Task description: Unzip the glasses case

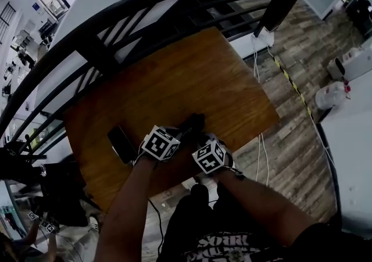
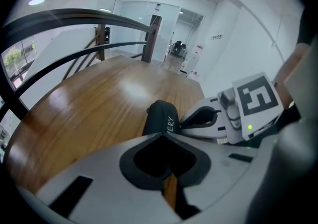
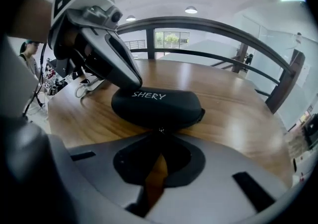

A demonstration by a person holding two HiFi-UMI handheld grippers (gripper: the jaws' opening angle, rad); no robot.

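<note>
A black glasses case [image 3: 156, 106] printed SHERY lies on the wooden table [image 1: 174, 81] near its front edge; in the head view the case [image 1: 192, 122] sits just beyond both marker cubes. My right gripper [image 3: 160, 132] is shut, its tips meeting at the case's near seam on a small metal zipper pull [image 3: 160, 129]. My left gripper [image 2: 164, 136] is shut too, with its tips against one end of the case [image 2: 160, 117]. From the right gripper view, the left gripper [image 3: 133, 83] rests on the case's top left. The right gripper [image 2: 201, 117] touches the case's side.
A flat black object [image 1: 122, 143] lies on the table left of the left gripper. Curved black railings [image 1: 116, 34] run behind the table. White cables [image 3: 82, 89] lie at the table's left edge. White jugs [image 1: 331, 93] stand on the floor at right.
</note>
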